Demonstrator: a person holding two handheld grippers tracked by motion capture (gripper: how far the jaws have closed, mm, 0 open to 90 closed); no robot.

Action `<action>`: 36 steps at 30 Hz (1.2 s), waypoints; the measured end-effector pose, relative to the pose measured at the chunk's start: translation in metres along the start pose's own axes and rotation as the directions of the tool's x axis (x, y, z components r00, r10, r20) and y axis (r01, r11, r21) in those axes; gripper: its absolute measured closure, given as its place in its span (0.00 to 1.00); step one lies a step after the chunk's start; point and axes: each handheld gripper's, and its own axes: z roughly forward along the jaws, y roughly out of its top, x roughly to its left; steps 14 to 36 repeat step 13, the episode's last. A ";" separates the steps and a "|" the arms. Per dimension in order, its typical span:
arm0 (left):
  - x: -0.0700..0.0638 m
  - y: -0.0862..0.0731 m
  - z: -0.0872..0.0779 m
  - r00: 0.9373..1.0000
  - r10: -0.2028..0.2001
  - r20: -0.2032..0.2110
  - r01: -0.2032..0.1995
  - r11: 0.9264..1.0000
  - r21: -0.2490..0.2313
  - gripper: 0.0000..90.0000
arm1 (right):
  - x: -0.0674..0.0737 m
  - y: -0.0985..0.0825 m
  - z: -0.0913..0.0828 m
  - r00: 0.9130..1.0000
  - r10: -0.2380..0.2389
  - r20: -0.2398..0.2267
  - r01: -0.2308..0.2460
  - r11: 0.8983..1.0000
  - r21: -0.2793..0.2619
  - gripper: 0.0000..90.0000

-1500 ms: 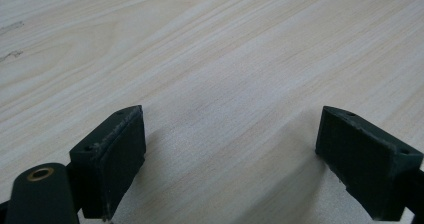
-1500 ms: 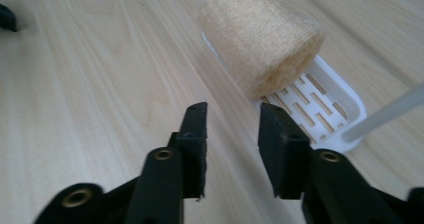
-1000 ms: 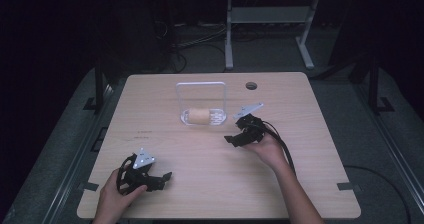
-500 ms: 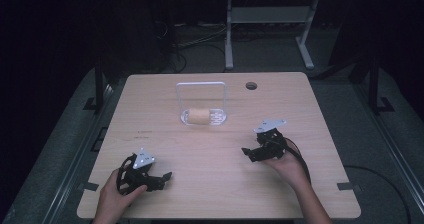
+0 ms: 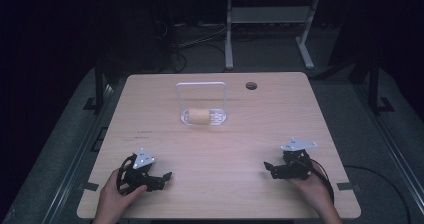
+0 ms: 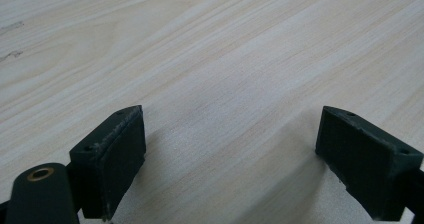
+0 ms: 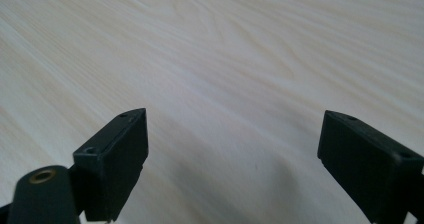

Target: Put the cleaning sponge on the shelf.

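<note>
Two tools rest on the pale wooden worktop (image 5: 225, 149), one in each of our hands near the edge closest to us. We hold the left tool (image 5: 161, 178) at the near left corner with our left hand (image 5: 115, 201), and in the left gripper view its black jaws stand wide apart with nothing but bare wood grain between them. We hold the right tool (image 5: 270, 169) near the right of the near edge with our right hand (image 5: 312, 189); the right gripper view shows its jaws equally spread and released over bare wood. Each tool carries a grey three-cornered plate on top. Well apart from both, toward the far middle of the worktop, stands a clear holder (image 5: 202, 104) with an upright frame, and a tan cylinder (image 5: 197, 116) lies on its side in the holder's base. A round hole (image 5: 251, 85) sits near the far edge, right of the holder. We can read no brand or label anywhere; a few faint dark marks (image 5: 145, 132) on the left side are too small to make out. Between the tools and the holder the wood lies open.
</note>
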 end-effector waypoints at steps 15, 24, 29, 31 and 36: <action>0.000 0.000 0.000 1.000 0.000 0.000 0.000 1.000 0.000 0.13 | -0.006 -0.024 0.001 0.999 0.040 0.028 -0.041 0.999 0.003 0.11; 0.000 0.000 0.000 1.000 0.000 0.000 0.000 1.000 0.000 0.13 | -0.006 -0.024 0.001 0.999 0.040 0.028 -0.041 0.999 0.003 0.11; 0.000 0.000 0.000 1.000 0.000 0.000 0.000 1.000 0.000 0.13 | -0.006 -0.024 0.001 0.999 0.040 0.028 -0.041 0.999 0.003 0.11; 0.000 0.000 0.000 1.000 0.000 0.000 0.000 1.000 0.000 0.13 | -0.006 -0.024 0.001 0.999 0.040 0.028 -0.041 0.999 0.003 0.11; 0.000 0.000 0.000 1.000 0.000 0.000 0.000 1.000 0.000 0.13 | -0.006 -0.024 0.001 0.999 0.040 0.028 -0.041 0.999 0.003 0.11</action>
